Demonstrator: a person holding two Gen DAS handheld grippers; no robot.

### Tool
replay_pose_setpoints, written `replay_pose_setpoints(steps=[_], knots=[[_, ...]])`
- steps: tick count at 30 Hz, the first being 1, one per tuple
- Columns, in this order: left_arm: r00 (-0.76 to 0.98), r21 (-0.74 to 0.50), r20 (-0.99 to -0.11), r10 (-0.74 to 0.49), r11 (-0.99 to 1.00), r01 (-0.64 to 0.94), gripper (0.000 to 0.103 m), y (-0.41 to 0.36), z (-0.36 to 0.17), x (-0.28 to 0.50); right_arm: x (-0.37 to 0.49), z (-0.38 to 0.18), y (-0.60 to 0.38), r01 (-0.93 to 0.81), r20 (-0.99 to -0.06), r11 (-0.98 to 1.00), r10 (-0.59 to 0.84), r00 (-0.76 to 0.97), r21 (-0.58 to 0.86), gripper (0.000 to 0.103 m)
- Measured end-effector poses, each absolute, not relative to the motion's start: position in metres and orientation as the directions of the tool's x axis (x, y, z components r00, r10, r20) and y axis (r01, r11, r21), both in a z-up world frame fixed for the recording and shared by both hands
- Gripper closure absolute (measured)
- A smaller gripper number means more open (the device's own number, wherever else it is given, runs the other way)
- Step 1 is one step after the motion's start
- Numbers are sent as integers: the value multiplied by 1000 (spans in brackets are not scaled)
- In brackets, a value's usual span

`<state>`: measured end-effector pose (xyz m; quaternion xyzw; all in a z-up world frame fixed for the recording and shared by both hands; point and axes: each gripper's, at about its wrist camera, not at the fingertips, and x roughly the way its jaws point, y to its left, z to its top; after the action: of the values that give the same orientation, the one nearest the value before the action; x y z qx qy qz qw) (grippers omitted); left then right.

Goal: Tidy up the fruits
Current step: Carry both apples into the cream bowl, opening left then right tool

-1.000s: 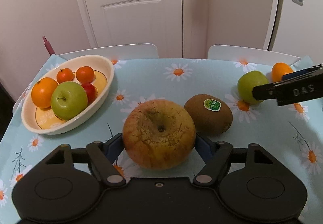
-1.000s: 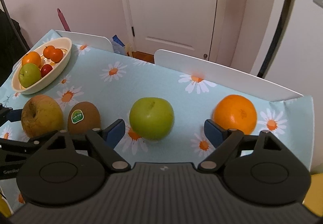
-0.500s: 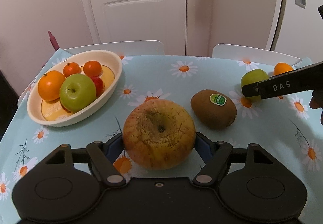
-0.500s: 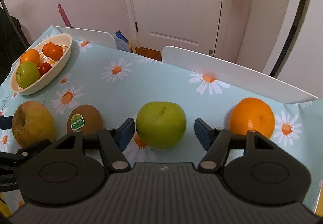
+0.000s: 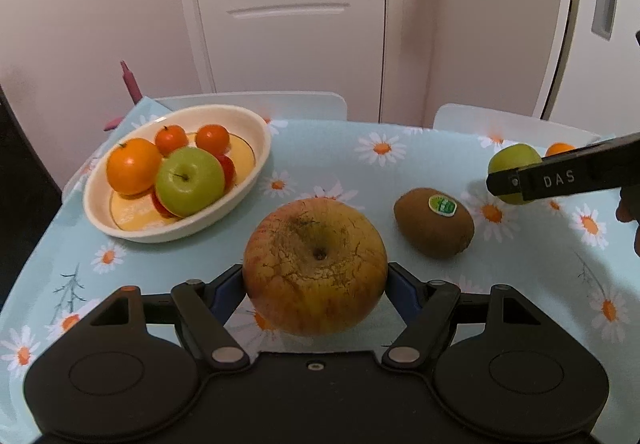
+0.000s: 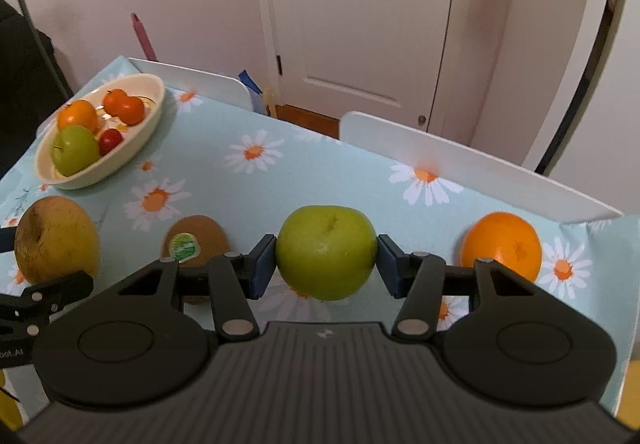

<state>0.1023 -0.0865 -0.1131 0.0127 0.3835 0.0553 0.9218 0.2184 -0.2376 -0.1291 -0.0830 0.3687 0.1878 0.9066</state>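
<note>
Left tongs (image 5: 315, 280) are clamped on the big russet yellow-brown apple (image 5: 315, 266), just off the daisy-print bench (image 5: 340, 164). Right tongs (image 6: 326, 264) pinch the smooth green apple (image 6: 326, 250), between the fuzzy brown kiwi (image 6: 196, 240) and round orange (image 6: 502, 244).

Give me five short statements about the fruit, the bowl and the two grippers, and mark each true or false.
1. The left gripper is shut on the russet apple. True.
2. The right gripper holds the kiwi. False: its fingers clamp the green apple.
3. The kiwi carries a sticker. True.
4. The bowl holds no fruit. False: it holds oranges, a green apple and red fruit.
5. The orange lies in the bowl. False: it sits on the tablecloth.
</note>
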Motion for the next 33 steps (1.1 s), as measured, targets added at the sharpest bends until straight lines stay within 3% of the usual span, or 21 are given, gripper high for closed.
replay_pose_setpoints(steps=[17, 33], knots=[[751, 54, -645, 139, 989, -137, 24, -32, -45, 81, 178, -64, -177, -487, -647, 873, 386, 657, 25, 35], [767, 53, -641, 13, 998, 28, 24, 55, -23, 142, 197, -34, -89, -371, -621, 926, 328, 712, 64, 35]])
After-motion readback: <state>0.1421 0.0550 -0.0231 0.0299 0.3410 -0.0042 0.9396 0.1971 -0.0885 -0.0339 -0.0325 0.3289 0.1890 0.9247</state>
